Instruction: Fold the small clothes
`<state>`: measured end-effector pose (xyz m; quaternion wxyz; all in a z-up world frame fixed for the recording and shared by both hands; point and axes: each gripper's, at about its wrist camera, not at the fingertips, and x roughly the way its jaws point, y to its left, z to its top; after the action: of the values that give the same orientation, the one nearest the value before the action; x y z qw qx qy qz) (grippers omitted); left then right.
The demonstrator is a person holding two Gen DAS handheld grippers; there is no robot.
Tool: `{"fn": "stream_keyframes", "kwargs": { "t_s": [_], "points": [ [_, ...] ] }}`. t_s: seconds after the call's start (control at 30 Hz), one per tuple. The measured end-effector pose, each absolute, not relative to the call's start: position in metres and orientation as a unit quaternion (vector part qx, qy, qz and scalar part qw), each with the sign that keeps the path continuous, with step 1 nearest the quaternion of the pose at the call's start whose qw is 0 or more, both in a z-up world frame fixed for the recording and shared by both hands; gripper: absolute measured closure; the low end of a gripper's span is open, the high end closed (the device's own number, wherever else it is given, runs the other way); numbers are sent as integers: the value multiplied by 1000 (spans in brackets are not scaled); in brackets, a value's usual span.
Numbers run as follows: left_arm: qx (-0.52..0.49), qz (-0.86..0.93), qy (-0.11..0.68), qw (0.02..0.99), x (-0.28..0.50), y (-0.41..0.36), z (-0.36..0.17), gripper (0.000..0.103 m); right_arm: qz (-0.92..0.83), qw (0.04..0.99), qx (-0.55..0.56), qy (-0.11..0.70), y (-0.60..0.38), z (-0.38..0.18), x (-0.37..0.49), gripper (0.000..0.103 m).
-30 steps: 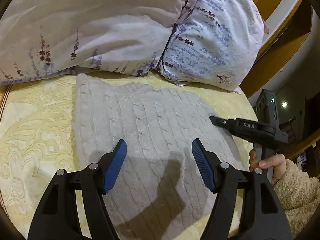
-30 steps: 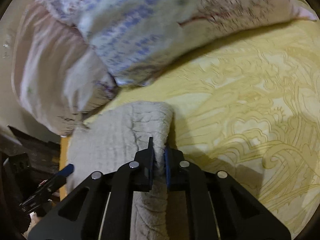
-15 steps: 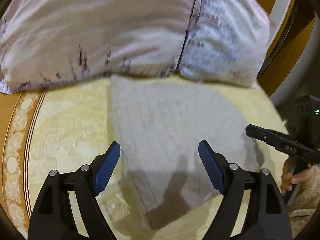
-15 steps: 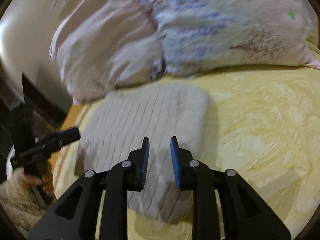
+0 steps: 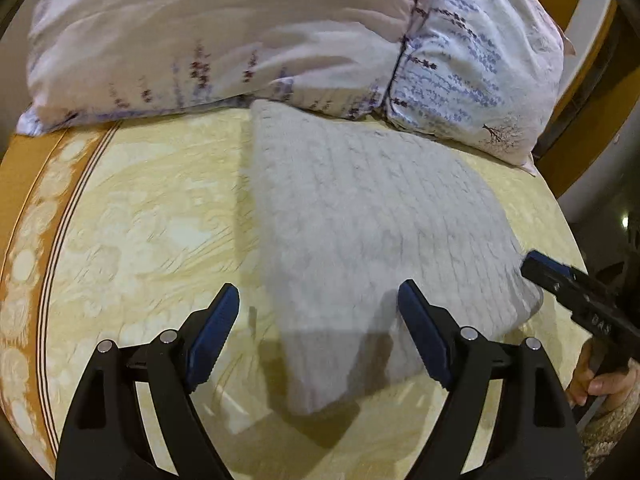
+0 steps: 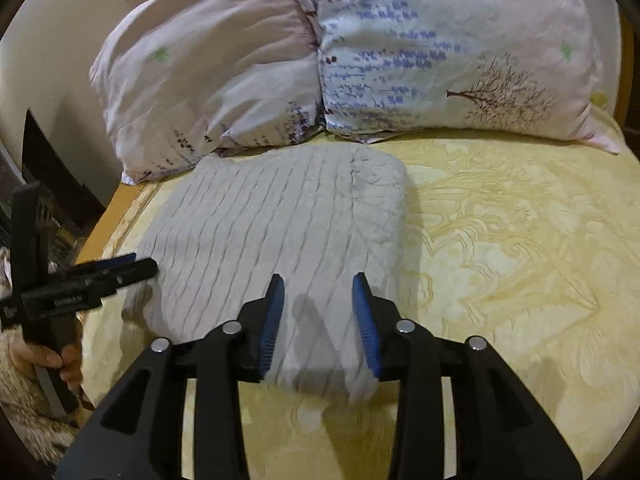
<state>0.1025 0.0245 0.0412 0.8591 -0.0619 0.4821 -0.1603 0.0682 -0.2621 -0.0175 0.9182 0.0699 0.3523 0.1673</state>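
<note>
A grey cable-knit sweater (image 5: 360, 220) lies folded into a thick rectangle on the yellow patterned bedspread (image 5: 140, 220); it also shows in the right wrist view (image 6: 280, 232). My left gripper (image 5: 318, 328) is open and empty, held above the sweater's near left corner. My right gripper (image 6: 318, 312) is open and empty, held above the sweater's near right part. Each gripper shows from the side in the other's view: the right one at the sweater's right edge (image 5: 560, 284), the left one at its left edge (image 6: 92, 280).
Two floral pillows (image 6: 440, 48) (image 6: 208, 80) lie against the headboard just behind the sweater. A wooden bed frame (image 5: 576, 120) runs along the right. The bedspread's orange border (image 5: 24, 200) marks the left side. Bare bedspread (image 6: 520, 260) stretches right of the sweater.
My right gripper let go of the sweater's folded edge, opened and drew back. My left gripper also pulled back and shifted left. The sweater now lies flat and folded.
</note>
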Motion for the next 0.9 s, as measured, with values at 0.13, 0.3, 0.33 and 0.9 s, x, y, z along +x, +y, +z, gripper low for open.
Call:
{"fn": "stream_keyframes", "kwargs": {
  "t_s": [0.13,0.3,0.33,0.9],
  "points": [
    [-66,-142,500,852,99,32,30,20,156,917,66,362,-261,-28,58,67],
    [-43,-139,508,849,97,24,17,19,131,913,37,386,-251,-45,58,67],
    [-43,-139,510,848,97,23,15,19,128,913,36,387,-250,-47,57,66],
    [-70,-117,504,853,45,38,13,10,90,926,49,364,-256,-48,17,19]
  ]
}}
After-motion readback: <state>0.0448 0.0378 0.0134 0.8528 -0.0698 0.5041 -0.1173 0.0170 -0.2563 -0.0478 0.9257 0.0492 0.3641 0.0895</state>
